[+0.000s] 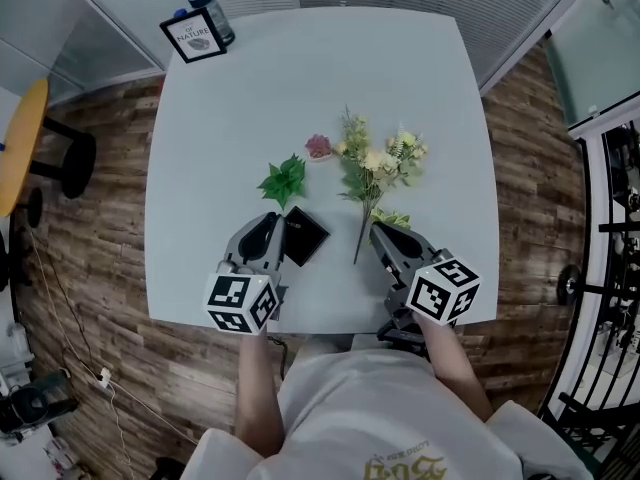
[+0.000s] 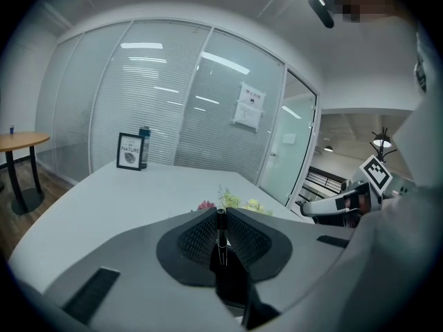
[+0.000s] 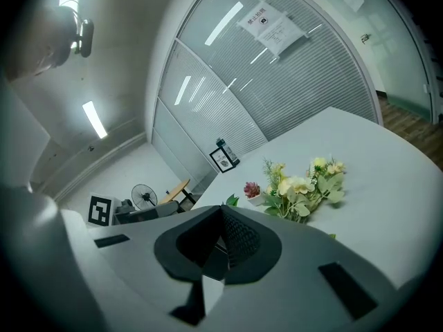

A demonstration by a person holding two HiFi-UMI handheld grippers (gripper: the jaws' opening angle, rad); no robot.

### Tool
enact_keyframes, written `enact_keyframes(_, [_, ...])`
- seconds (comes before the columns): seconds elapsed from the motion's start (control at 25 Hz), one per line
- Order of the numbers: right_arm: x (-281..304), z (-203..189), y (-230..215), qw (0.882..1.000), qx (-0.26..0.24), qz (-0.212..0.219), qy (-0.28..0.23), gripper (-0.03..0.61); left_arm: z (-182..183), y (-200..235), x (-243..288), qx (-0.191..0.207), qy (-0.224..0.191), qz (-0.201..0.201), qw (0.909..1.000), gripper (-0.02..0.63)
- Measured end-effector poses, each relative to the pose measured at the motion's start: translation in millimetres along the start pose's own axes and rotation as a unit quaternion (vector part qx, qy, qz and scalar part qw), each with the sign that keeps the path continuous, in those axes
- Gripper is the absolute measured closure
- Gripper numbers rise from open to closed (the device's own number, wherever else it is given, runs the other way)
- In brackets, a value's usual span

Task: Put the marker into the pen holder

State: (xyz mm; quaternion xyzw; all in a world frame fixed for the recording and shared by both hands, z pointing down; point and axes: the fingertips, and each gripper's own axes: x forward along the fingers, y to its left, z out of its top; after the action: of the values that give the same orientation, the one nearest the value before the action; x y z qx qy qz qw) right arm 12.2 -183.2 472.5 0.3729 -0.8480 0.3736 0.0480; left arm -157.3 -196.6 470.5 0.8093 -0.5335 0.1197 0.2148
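On the pale counter (image 1: 300,78) in the head view, the black pen holder (image 1: 305,236) sits just beside the left gripper (image 1: 272,220), and the right gripper (image 1: 380,230) is near a flower bunch (image 1: 380,163). Left gripper view: its jaws are clamped on the thin black marker (image 2: 220,235). Right gripper view: its jaws are pressed together.

Left gripper (image 1: 272,220): held low before torso, pointing forward and slightly inward; tag cube (image 1: 240,303) at rear. Fingers (image 2: 197,237) closed on thin dark marker (image 2: 220,235), upright between pads. Right gripper (image 1: 380,228): level with left, well apart from it, angled inward so tips converge; its own cube (image 1: 443,290) at rear. Its fingers (image 3: 242,241) pressed together, nothing between. Left forearm (image 1: 258,388) and right forearm (image 1: 452,363) bare, reaching from torso to grippers, elbows close to body.
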Motion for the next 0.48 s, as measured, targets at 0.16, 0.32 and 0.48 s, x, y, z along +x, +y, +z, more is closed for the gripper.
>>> enact_keyframes(0.16, [1,-4,-9,1.0,0.004,-0.003,0.008,0.561,-11,-1,8,0.008,0.017,0.004,0.9998,0.568])
enact_keyframes(0.32, [1,-6,-18,1.0,0.008,-0.006,0.013,0.561,-19,-3,14,0.017,0.029,0.01,0.9994,0.568])
enact_keyframes(0.48, [2,-11,-27,1.0,0.01,-0.006,0.023,0.561,-29,-5,21,0.03,0.043,0.016,0.9985,0.568])
